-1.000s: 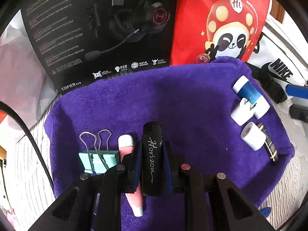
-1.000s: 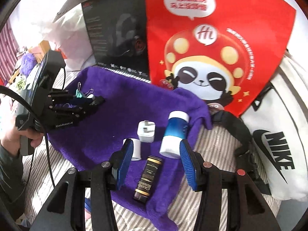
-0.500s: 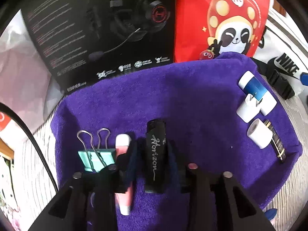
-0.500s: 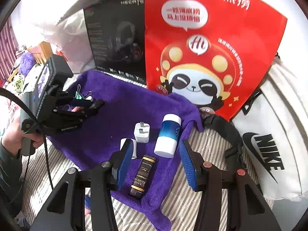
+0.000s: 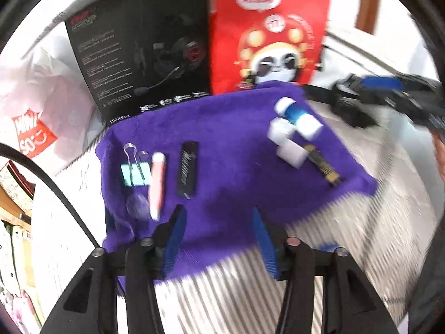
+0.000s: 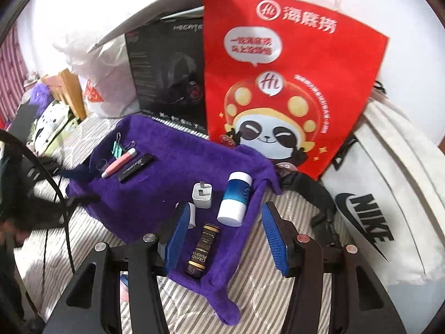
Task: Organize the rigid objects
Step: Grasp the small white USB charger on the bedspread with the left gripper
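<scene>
A purple towel (image 5: pixel 230 128) (image 6: pixel 167 167) lies on the striped bed. On its left a teal binder clip (image 5: pixel 135 174), a pink tube (image 5: pixel 157 183) (image 6: pixel 119 162) and a black Horizon stick (image 5: pixel 187 169) (image 6: pixel 136 167) lie side by side. My left gripper (image 5: pixel 219 239) is open and empty, back from them. On the right lie a blue-and-white bottle (image 5: pixel 299 114) (image 6: pixel 235 199), a white charger (image 6: pixel 202 194), a white cap (image 5: pixel 292 153) and a black-and-gold tube (image 5: pixel 324 164) (image 6: pixel 203 247). My right gripper (image 6: pixel 225 236) is open, straddling the black-and-gold tube.
A black headset box (image 5: pixel 144 53) and a red panda bag (image 6: pixel 278 89) stand behind the towel. A white Nike bag (image 6: pixel 375 194) lies at the right with a black strap (image 6: pixel 308 186). White plastic bags (image 5: pixel 41 97) sit at the left.
My left gripper opened, let go of the black Horizon stick beside the pink tube, and pulled back. My right gripper drew back a little, still open.
</scene>
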`<act>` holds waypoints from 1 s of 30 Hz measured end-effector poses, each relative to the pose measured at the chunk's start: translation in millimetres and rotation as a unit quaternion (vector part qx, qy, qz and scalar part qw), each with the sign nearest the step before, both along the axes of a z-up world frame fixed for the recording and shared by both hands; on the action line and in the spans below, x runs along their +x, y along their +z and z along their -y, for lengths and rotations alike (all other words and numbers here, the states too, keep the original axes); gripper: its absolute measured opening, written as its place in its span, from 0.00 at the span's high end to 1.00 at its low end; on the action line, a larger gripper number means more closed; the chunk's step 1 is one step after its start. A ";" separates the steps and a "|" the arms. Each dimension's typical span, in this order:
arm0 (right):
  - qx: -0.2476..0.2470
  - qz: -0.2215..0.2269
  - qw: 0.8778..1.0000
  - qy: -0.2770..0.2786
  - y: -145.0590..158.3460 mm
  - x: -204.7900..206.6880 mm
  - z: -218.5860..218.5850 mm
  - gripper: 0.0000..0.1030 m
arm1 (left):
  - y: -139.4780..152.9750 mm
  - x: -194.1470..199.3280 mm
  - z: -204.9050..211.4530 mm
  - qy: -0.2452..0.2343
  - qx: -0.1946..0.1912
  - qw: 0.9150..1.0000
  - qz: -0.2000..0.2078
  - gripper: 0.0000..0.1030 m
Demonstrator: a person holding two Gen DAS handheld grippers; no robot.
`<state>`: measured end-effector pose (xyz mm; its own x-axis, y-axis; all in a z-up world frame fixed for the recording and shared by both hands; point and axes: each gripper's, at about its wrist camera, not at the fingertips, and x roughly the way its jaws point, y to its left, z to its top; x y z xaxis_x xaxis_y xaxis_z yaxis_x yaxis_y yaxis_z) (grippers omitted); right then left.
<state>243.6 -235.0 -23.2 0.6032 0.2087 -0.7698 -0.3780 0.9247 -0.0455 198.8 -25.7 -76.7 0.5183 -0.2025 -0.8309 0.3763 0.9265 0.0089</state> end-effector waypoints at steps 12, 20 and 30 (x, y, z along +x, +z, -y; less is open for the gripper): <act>0.014 0.023 0.999 -0.034 22.0 -68.9 -1.6 0.46 | -27.7 -49.2 22.4 -0.015 -0.036 0.999 -0.035 0.53; 0.059 0.016 0.996 -0.072 -1.2 -137.5 19.0 0.46 | -56.8 -34.1 39.7 0.000 -0.016 0.999 -0.045 0.53; 0.077 -0.007 0.992 -0.097 -41.1 -179.8 22.2 0.46 | -64.3 -47.3 25.3 -0.008 0.011 0.999 -0.031 0.53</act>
<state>63.8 -257.2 -64.3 0.6336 0.2065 -0.7456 -0.1926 0.9755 0.1065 151.5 -51.0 -140.9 0.4630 -0.1907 -0.8656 0.3909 0.9204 0.0063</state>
